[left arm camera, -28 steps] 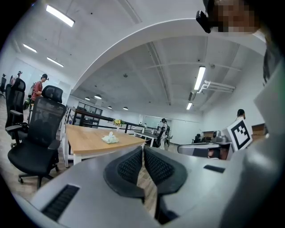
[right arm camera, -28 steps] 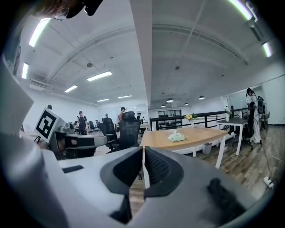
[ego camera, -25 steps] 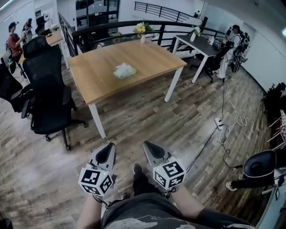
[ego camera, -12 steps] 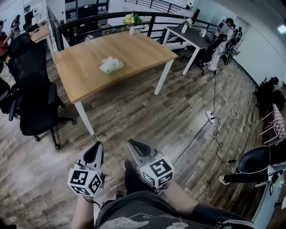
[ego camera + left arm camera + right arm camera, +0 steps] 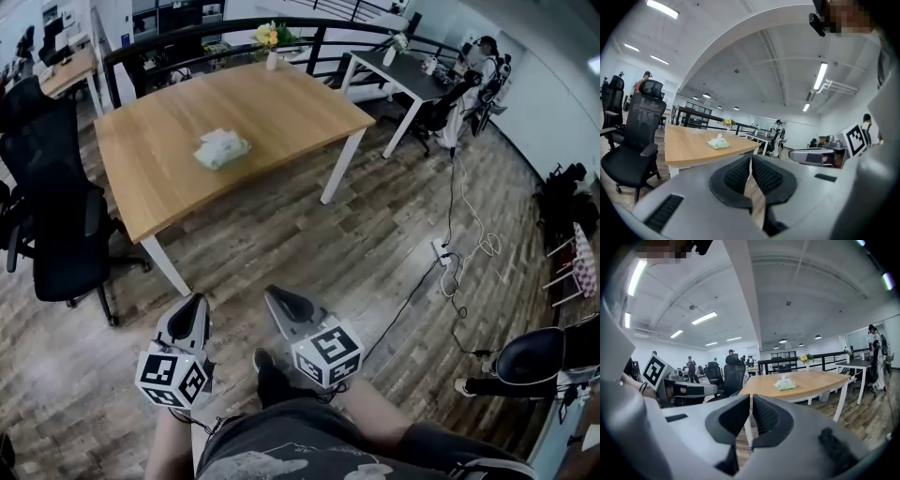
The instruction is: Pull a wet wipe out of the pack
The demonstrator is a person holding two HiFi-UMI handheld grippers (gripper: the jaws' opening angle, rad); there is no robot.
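Since the frame a second earlier, the pack of wet wipes (image 5: 222,148) had slid down and to the left in your head view and showed larger. Both grippers had drifted leftward in that view too.

The pack lay on the wooden counter (image 5: 291,98), near its middle. It was a pale green bundle with what looked like a white wipe poking up from its top, though at that size I could not be sure. A vase of yellow flowers (image 5: 270,42) stood at the counter's far edge, well apart from the pack.

Your left gripper (image 5: 193,302) and right gripper (image 5: 272,294) hung low in front of you over the plank floor (image 5: 309,244). They were well short of the counter and both pointed toward it. Each gripper's own view showed its jaws pressed together, with only a thin slit between the ribbed pads and nothing caught in them. In both of those views the pack sat far ahead, above the jaw tips.

Your shoe (image 5: 262,360) showed on the floor between the two grippers. A black office chair (image 5: 61,234) stood at the counter's left side. A black railing (image 5: 187,47) ran behind the counter. To the right stood a darker table (image 5: 412,80) with a person (image 5: 483,56) beside it. A power strip (image 5: 439,249) with loose cables lay on the floor to your right.
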